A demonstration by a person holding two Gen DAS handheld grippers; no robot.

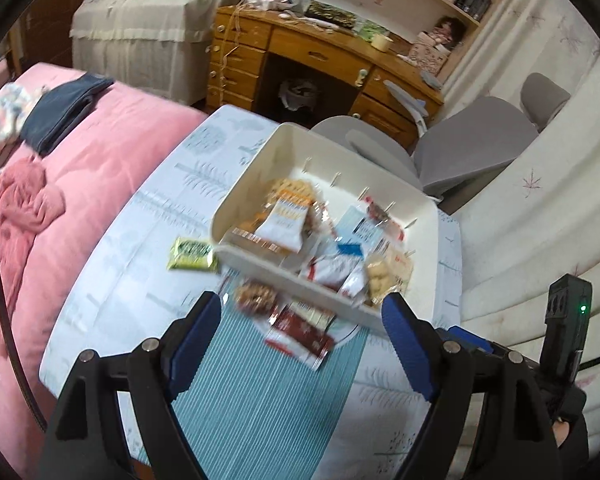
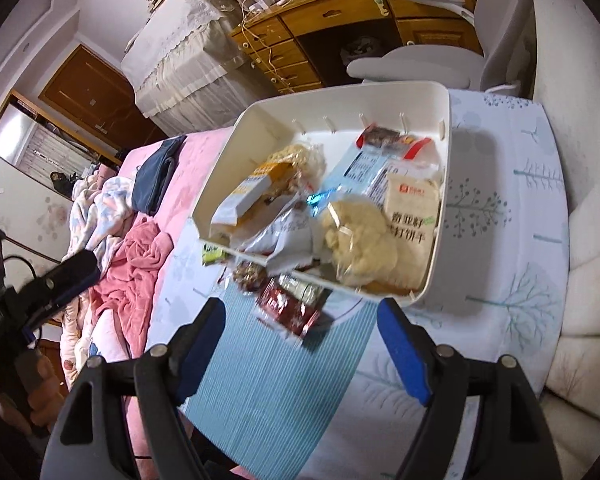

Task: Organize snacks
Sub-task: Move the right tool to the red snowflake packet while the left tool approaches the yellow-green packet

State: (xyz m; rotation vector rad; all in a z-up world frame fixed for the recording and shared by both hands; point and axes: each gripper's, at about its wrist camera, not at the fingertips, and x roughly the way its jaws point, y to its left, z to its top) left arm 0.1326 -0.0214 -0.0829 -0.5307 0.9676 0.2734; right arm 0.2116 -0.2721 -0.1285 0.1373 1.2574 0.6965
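A white bin (image 1: pixel 260 168) (image 2: pixel 446 128) holds several snack packets on the table. On the teal striped mat (image 1: pixel 256 392) (image 2: pixel 276 376) in front of it lie a dark red packet (image 1: pixel 300 330) (image 2: pixel 290 308) and a brown nut snack (image 1: pixel 256 298) (image 2: pixel 250 276). A green packet (image 1: pixel 191 254) (image 2: pixel 214 256) lies left of the bin. My left gripper (image 1: pixel 302 320) is open and empty, just short of the red packet. My right gripper (image 2: pixel 300 324) is open and empty, straddling the red packet from above.
The table has a white tree-print cloth (image 1: pixel 172 208) (image 2: pixel 512 216). A pink bed (image 1: pixel 84 168) lies to the left. A grey chair (image 1: pixel 460 152) and wooden desk (image 1: pixel 320 56) stand beyond the bin. A padded white wall (image 1: pixel 540 200) is on the right.
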